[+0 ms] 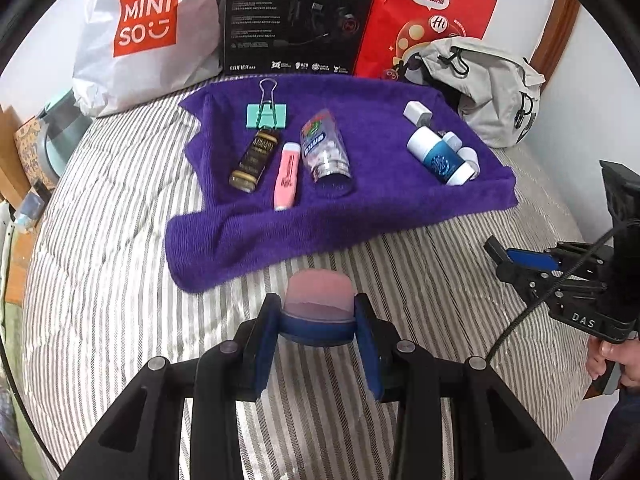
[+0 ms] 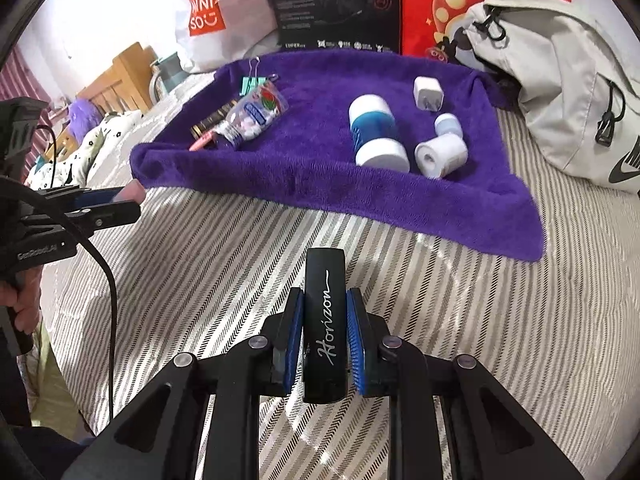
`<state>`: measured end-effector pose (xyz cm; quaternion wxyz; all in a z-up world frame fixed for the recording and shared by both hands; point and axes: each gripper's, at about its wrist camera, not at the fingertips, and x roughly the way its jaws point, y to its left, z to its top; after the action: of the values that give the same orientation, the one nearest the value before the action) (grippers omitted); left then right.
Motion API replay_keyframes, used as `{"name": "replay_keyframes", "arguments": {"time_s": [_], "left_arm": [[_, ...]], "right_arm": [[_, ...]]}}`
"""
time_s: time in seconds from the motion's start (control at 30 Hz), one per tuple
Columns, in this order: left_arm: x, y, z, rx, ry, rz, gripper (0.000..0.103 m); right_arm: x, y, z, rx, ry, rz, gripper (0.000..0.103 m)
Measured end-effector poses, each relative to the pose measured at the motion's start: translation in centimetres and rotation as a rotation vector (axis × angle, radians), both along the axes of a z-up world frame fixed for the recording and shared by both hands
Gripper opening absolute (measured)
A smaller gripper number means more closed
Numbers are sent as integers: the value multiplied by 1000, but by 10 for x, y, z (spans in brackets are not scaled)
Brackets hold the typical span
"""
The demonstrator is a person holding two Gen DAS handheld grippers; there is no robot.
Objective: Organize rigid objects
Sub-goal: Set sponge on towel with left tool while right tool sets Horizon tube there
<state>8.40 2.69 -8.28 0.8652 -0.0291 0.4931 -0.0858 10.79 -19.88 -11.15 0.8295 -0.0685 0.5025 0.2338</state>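
On a bed with grey-and-white striped bedding (image 1: 120,200), the left wrist view shows the left gripper (image 1: 318,328) pinching a pink-topped cylinder with a dark blue base (image 1: 318,304) between its blue pads, just short of the near edge of a purple terry towel (image 1: 360,208). On the towel lie a mint-green binder clip (image 1: 267,114), a dark brown bottle with gold bands (image 1: 251,160), a pink highlighter pen (image 1: 287,176), a clear plastic bottle of white pieces (image 1: 325,152), a blue-and-white cylindrical container (image 1: 439,156) and a white plug adapter (image 1: 417,113). The right gripper (image 1: 500,254) hovers at the right edge, over the bedding.

In the right wrist view, the right gripper (image 2: 325,340) clamps a black rectangular case lettered "Horizon" (image 2: 324,320) above the striped bedding, near the towel's front edge. A small white roll (image 2: 440,156) lies just beside the blue-and-white container. A grey drawstring backpack (image 2: 568,80) sits behind the towel's right corner.
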Motion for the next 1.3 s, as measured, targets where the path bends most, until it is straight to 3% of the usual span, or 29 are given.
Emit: {"name": "replay_keyframes", "arguments": {"time_s": [0.5,0.8,1.07,1.3], "left_arm": [[36,-18,21,0,-38,-56,35],[49,-12,23,-7,-39,-47,35],[55,-8,15,-9,-19,-45,35],[62,-4,14,-11,-17,-44,35]], "right_arm": [[30,-17,31,72,-24,-25,22],[85,-20,49,92,-61,-49,22],[153,-2,24,42,-31,-44,22],[178,17,-1,4,10,-32,22]]}}
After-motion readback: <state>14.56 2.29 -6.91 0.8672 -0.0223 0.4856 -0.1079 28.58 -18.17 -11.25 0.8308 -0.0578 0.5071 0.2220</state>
